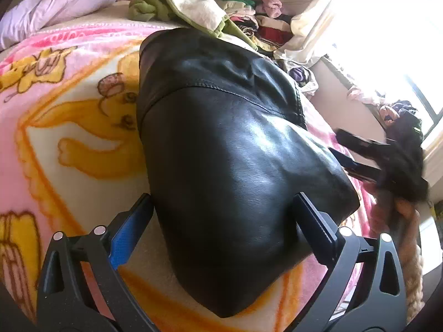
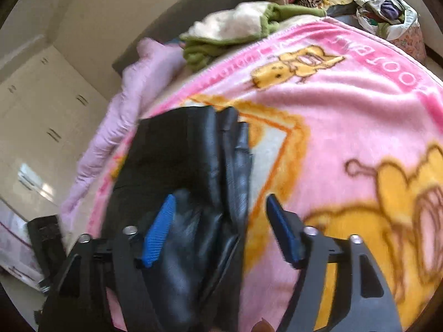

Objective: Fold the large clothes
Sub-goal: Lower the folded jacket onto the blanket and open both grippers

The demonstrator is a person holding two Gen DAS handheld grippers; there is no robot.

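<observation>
A black leather garment (image 1: 227,144) lies folded on the pink cartoon blanket (image 1: 69,105). My left gripper (image 1: 223,200) stands open at its near end, with one finger on each side of the fold and neither pad squeezing it. In the left wrist view my right gripper (image 1: 336,142) is at the garment's far right edge. In the right wrist view the right gripper (image 2: 218,202) is open over the bunched leather (image 2: 193,235). Its left pad (image 2: 160,229) lies against the leather, and its right finger (image 2: 282,229) stands apart over the blanket (image 2: 346,110).
A green and white fleece (image 1: 177,2) and a pile of mixed clothes (image 1: 263,19) sit at the far end of the bed. A lilac quilt (image 1: 55,2) lies beside them. A bright window with a curtain (image 1: 332,13) is on the right. White wardrobes (image 2: 41,110) stand beyond the bed.
</observation>
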